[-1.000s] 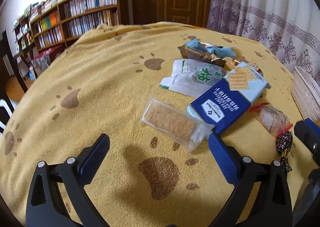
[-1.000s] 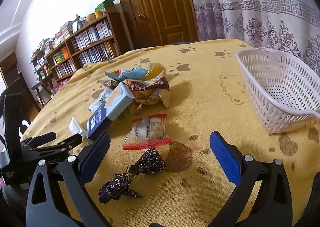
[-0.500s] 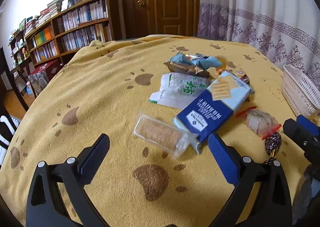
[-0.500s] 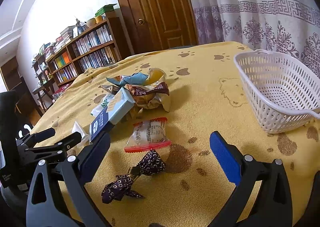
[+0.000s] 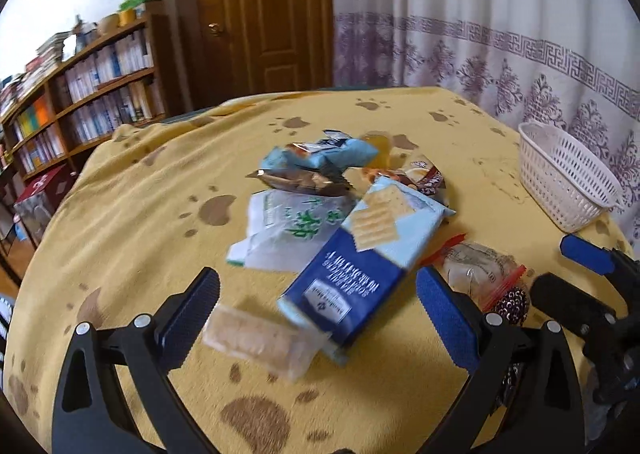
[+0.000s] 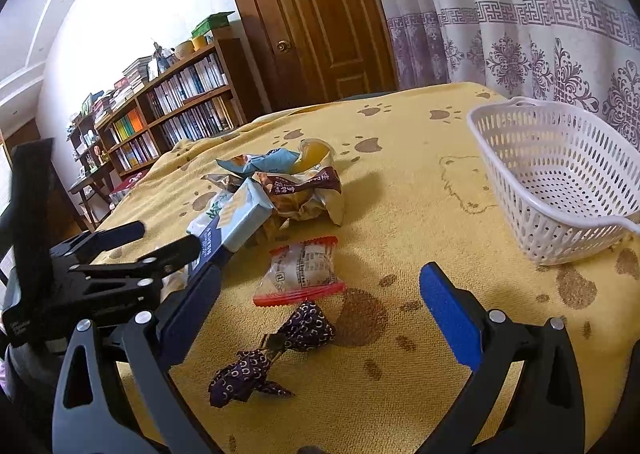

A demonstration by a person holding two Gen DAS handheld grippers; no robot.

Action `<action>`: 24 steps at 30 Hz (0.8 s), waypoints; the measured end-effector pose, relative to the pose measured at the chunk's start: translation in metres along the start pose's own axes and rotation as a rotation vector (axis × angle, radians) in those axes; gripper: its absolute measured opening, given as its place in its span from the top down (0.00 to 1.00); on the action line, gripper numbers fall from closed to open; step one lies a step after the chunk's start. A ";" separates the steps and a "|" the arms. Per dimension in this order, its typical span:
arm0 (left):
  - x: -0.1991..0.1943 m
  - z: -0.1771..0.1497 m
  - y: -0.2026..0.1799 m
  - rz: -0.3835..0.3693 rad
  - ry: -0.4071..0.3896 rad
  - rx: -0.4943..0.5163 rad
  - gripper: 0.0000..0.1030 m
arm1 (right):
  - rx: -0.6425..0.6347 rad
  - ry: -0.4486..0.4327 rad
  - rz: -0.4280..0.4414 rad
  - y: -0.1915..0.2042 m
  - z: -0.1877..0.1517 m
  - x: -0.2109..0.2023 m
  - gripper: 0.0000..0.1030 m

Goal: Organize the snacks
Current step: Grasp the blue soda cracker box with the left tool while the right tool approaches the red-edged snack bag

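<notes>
The left gripper [image 5: 318, 308] has its fingers spread wide and empty, and lying nearest between them is a clear-wrapped cracker bar [image 5: 260, 338], flat on the yellow paw-print cloth [image 5: 140, 189]. Its long axis runs crosswise, roughly from one pad toward the other and tilted a little, so a squeeze as things stand would likely meet its ends, not its sides. Its far end seems to touch the blue cracker box [image 5: 368, 250], which angles away up and to the right.

The right gripper [image 6: 320, 306] is also wide apart and holding nothing. Closest to it is a dark purple twist-wrapped candy [image 6: 276, 354], its axis slanting from lower left to upper right, lying a little left of centre between the fingers. Just beyond sits a red-edged clear snack packet [image 6: 302, 270], its sealed red edges running left to right.

Farther off is the heap: a white and green packet [image 5: 292, 225], a light blue packet [image 5: 320, 153] and a brown-labelled bag [image 6: 308, 189]. The white basket [image 6: 560, 177] stands empty to the far right, well apart from the heap, so the right hand is the nearer one for dropping things in
</notes>
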State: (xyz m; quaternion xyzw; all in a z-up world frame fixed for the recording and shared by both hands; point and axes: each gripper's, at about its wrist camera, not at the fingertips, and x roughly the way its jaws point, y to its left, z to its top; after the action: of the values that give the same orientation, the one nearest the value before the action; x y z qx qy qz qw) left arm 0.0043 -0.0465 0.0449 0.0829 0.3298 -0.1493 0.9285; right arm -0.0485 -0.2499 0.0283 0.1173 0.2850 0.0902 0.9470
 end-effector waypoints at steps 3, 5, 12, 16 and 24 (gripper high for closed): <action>0.013 0.004 -0.002 -0.013 0.032 0.015 0.05 | 0.004 0.003 0.003 0.000 0.000 0.000 0.02; 0.022 0.005 -0.004 -0.035 0.053 0.019 0.06 | 0.006 0.006 0.005 0.000 0.000 0.001 0.02; 0.047 0.008 -0.012 -0.090 0.116 0.051 0.18 | 0.003 0.012 0.007 0.001 -0.001 0.003 0.02; 0.053 0.008 -0.008 -0.108 0.124 0.025 0.32 | 0.000 0.017 0.006 0.000 -0.001 0.005 0.02; 0.033 0.006 -0.001 -0.147 0.064 -0.008 0.49 | -0.004 0.036 -0.004 0.000 0.001 0.010 0.02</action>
State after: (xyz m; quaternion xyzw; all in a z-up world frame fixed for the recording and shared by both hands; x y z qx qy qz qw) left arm 0.0326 -0.0561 0.0285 0.0596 0.3650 -0.2129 0.9044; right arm -0.0396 -0.2476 0.0234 0.1131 0.3021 0.0911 0.9422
